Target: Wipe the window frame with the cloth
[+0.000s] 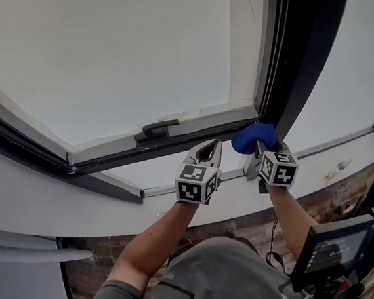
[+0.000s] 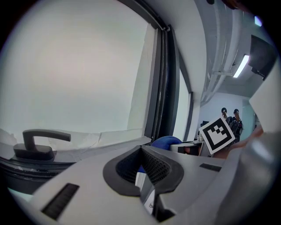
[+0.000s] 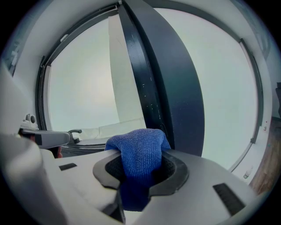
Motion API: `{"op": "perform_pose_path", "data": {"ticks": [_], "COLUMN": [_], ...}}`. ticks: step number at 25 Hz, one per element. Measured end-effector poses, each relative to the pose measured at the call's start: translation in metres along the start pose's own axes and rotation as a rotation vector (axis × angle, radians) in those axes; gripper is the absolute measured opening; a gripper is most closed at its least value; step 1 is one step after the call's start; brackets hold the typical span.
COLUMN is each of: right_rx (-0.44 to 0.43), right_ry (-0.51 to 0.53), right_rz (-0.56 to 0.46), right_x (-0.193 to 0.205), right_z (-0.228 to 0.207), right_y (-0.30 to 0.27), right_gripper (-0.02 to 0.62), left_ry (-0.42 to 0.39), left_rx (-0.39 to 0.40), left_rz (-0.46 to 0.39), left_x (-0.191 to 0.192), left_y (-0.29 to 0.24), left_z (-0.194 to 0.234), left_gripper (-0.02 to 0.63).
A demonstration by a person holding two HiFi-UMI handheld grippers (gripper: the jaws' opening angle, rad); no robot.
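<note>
A blue cloth [image 1: 252, 137] is bunched at the foot of the dark upright window frame [image 1: 290, 50], with my right gripper [image 1: 260, 147] shut on it. In the right gripper view the cloth [image 3: 139, 147] bulges out between the jaws of the right gripper [image 3: 140, 165], just in front of the dark frame [image 3: 162, 88]. My left gripper [image 1: 211, 148] is beside it to the left, under the sash's lower rail; its jaws are shut with nothing in them. In the left gripper view the left gripper [image 2: 141, 151] points at the frame [image 2: 163, 88], and the cloth [image 2: 167, 141] peeks out behind.
A dark window handle [image 1: 157, 129] [image 2: 37, 143] sits on the lower rail to the left. A white sill [image 1: 170, 176] runs below the grippers. A screen on a stand [image 1: 333, 246] is at the lower right. Two people [image 2: 230, 116] stand far off.
</note>
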State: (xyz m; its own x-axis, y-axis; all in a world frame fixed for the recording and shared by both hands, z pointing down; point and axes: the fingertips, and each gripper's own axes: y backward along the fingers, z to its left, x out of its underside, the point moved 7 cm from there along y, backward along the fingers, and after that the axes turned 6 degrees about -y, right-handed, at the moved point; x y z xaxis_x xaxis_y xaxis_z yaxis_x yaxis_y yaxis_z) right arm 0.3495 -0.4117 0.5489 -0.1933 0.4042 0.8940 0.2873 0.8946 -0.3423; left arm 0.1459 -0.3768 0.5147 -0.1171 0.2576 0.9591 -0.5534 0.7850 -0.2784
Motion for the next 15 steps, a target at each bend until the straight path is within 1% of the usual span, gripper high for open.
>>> {"op": "perform_pose_path", "data": {"ticks": [3,5,8,12,15], "right_rx": [0.030,0.059,0.094,0.143,0.131], "right_ry": [-0.032,-0.049,-0.066,-0.055,-0.055], "right_rz": [0.007,0.018,0.025,0.009,0.028], "right_x": [0.003,0.006,0.010,0.008,0.012], "right_z": [-0.010,-0.014,-0.015,-0.015,-0.012], "right_y": [0.006,0.010,0.025,0.030,0.025], "right_gripper": [0.126,0.126,0.126,0.126,0.126], "left_ry": [-0.013,-0.004,0.040,0.033,0.060], "left_rx": [0.044,0.066,0.075,0.098,0.082], "left_rz": [0.015,0.030,0.038,0.003,0.010], "left_x": [-0.001,0.001,0.006,0.008,0.012], "left_y": [-0.003,-0.003,0.005,0.007,0.005], "left_z": [-0.011,-0.014,-0.014,-0.009,-0.003], "left_gripper": [0.009,0.009,0.009,0.009,0.009]}}
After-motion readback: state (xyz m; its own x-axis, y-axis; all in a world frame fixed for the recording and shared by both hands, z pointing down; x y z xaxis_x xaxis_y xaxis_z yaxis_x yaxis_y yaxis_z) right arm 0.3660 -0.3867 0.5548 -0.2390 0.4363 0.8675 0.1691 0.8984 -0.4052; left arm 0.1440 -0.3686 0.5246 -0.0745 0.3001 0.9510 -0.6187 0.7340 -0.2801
